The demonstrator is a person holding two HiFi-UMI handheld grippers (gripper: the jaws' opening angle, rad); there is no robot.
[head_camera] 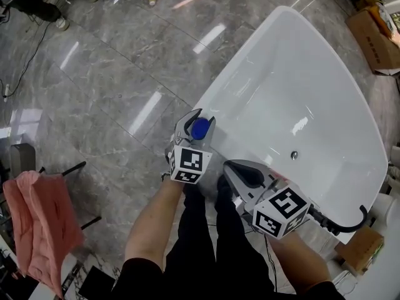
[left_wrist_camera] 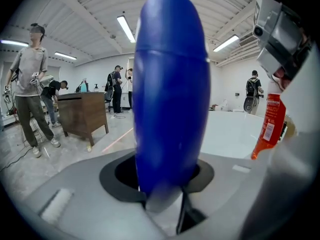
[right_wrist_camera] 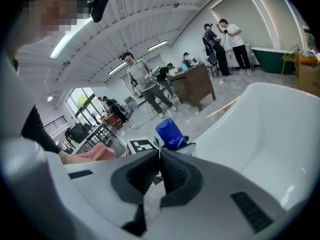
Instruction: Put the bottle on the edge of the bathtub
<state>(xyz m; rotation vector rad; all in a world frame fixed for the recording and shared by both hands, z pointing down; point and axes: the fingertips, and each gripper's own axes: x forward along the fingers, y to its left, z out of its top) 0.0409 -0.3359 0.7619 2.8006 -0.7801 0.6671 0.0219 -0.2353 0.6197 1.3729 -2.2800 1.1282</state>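
Now, rounded glossy blue bottle (left_wrist_camera: 170,99) in left hand-held gripper (head_camera: 197,125), smooth white bathtub (head_camera: 312,74)

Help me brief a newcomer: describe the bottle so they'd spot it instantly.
Start at the white bathtub. At its near-left rim, the left gripper holds the bottle between its jaws. It's the only deep-blue, rounded thing among white and grey.

One blue bottle (left_wrist_camera: 170,94); one white bathtub (head_camera: 300,80); two grippers: left gripper (head_camera: 197,122), right gripper (head_camera: 232,167); one pink cloth (head_camera: 40,217); two cardboard boxes (head_camera: 375,39) — also one orange bottle (left_wrist_camera: 269,126), one wooden desk (left_wrist_camera: 82,115).
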